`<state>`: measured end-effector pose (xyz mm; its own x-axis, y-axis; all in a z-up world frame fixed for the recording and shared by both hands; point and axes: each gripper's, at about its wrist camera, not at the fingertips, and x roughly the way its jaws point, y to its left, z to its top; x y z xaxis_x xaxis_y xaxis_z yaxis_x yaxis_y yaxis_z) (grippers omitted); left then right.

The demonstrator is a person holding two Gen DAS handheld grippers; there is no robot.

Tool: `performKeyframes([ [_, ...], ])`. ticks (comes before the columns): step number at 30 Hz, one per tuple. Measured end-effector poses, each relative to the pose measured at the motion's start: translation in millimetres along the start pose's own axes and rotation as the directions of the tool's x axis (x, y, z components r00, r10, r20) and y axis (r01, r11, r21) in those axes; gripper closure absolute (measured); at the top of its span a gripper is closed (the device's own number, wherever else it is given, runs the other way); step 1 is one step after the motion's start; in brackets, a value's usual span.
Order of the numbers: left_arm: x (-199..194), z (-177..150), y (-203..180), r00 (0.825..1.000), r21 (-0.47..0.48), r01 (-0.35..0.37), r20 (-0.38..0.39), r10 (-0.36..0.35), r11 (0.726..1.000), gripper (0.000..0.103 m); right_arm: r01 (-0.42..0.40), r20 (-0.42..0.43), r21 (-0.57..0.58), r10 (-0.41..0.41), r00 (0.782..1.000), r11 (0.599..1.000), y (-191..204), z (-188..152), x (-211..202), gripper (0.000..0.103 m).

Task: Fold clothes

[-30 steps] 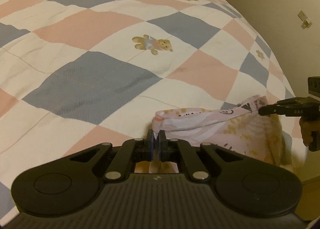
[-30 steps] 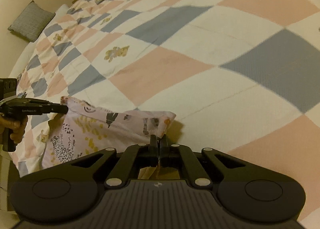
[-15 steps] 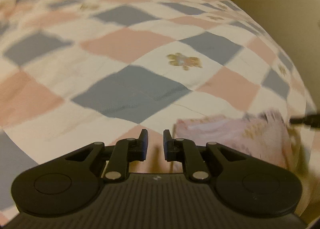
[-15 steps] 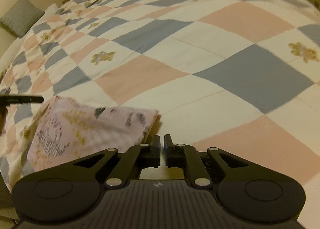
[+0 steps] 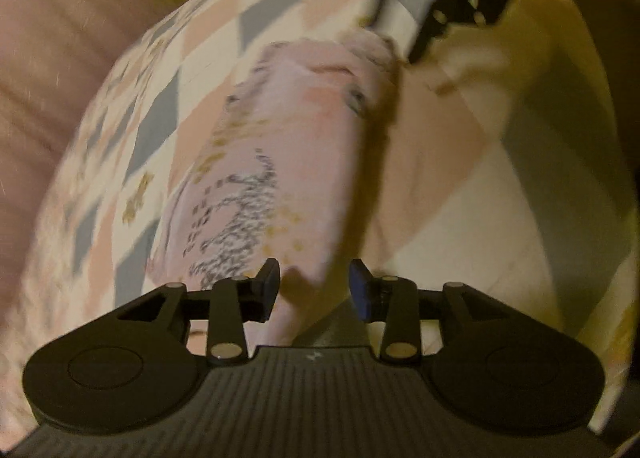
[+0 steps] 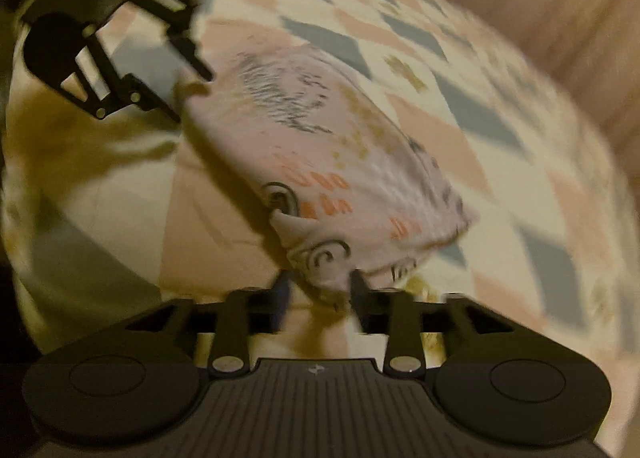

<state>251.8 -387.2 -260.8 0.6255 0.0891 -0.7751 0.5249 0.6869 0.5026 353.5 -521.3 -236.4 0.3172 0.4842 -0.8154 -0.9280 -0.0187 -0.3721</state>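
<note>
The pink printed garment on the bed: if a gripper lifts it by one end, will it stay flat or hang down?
The pink printed garment would probably hang limp: its edges curl and wrinkle. It looks thin, so probably light. The folds may well fall open.

Pink cloth on a checked blanket

The folded cloth (image 5: pixel 296 145) is pale pink with grey scribbly marks, gold spots and orange marks. The blanket (image 6: pixel 472 145) has pink, grey-blue and cream squares with small gold shapes. Both grippers are black.
</note>
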Motion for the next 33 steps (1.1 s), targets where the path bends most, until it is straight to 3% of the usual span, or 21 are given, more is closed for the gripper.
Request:
performKeyframes([
  [3, 22.3, -5.6, -12.8, 0.996, 0.063, -0.083, -0.022, 0.085, 0.995, 0.068, 0.043, -0.019, -0.108, -0.046, 0.999, 0.993, 17.9, 5.8, 20.6, 0.055],
  [6, 36.2, -7.9, -8.0, 0.99, 0.047, -0.133, -0.031, 0.135, 0.99, 0.068, 0.092, -0.027, -0.166, -0.097, 0.995, 0.982, 26.5, 8.4, 37.9, 0.061],
  [8, 39.8, -10.0, -1.9, 0.992, 0.028, -0.117, -0.043, 0.118, 0.993, 0.086, 0.096, -0.045, -0.132, -0.103, 0.994, 0.987, 20.8, 6.3, 43.2, 0.089],
  [10, 39.3, -13.9, 4.6, 0.991, 0.011, -0.124, -0.057, 0.125, 0.992, 0.095, 0.099, -0.067, -0.082, -0.104, 0.992, 0.992, 9.3, 1.3, 42.3, 0.098],
  [16, 29.1, -30.5, 19.7, 0.991, -0.014, -0.117, -0.071, 0.115, 0.993, 0.095, 0.136, -0.174, -0.039, -0.141, 0.975, 0.99, -9.4, -23.5, 36.4, 0.103],
  [19, 24.9, -30.8, 22.6, 0.993, -0.009, -0.108, -0.057, 0.108, 0.994, 0.094, 0.172, -0.169, -0.016, -0.172, 0.971, 0.985, -13.1, -22.6, 22.6, 0.103],
  [23, 10.1, -31.1, 16.8, 0.992, 0.014, -0.127, -0.016, 0.127, 0.992, 0.086, 0.178, -0.072, -0.055, -0.181, 0.981, 0.983, 7.6, -6.9, -1.8, 0.069],
  [25, 7.3, -29.9, 10.2, 0.991, 0.046, -0.136, 0.011, 0.136, 0.99, 0.079, 0.161, -0.035, -0.093, -0.164, 0.986, 0.983, 22.4, 5.0, 0.1, 0.065],
  [26, 8.2, -28.6, 6.5, 0.99, 0.069, -0.137, 0.023, 0.136, 0.988, 0.072, 0.15, -0.026, -0.103, -0.153, 0.988, 0.983, 27.0, 10.2, 5.4, 0.065],
  [28, 16.4, -25.6, 1.3, 0.992, 0.107, -0.128, 0.033, 0.125, 0.986, 0.072, 0.142, -0.014, -0.126, -0.145, 0.989, 0.982, 34.0, 19.4, 20.9, 0.065],
  [30, 24.9, -22.0, 3.2, 0.992, 0.072, -0.123, 0.009, 0.123, 0.99, 0.082, 0.148, -0.026, -0.141, -0.153, 0.988, 0.979, 37.0, 23.5, 39.1, 0.069],
  [31, 29.0, -20.5, 4.4, 0.993, 0.055, -0.121, -0.003, 0.121, 0.991, 0.096, 0.153, -0.049, -0.143, -0.162, 0.986, 0.978, 34.9, 22.2, 48.9, 0.08],
  [32, 30.9, -22.0, 8.1, 0.992, 0.041, -0.125, -0.013, 0.126, 0.991, 0.096, 0.155, -0.065, -0.14, -0.165, 0.984, 0.978, 30.5, 19.1, 54.2, 0.089],
  [33, 32.7, -23.6, 11.8, 0.991, 0.026, -0.129, -0.022, 0.13, 0.991, 0.097, 0.158, -0.071, -0.133, -0.168, 0.983, 0.979, 24.6, 13.5, 54.4, 0.089],
])
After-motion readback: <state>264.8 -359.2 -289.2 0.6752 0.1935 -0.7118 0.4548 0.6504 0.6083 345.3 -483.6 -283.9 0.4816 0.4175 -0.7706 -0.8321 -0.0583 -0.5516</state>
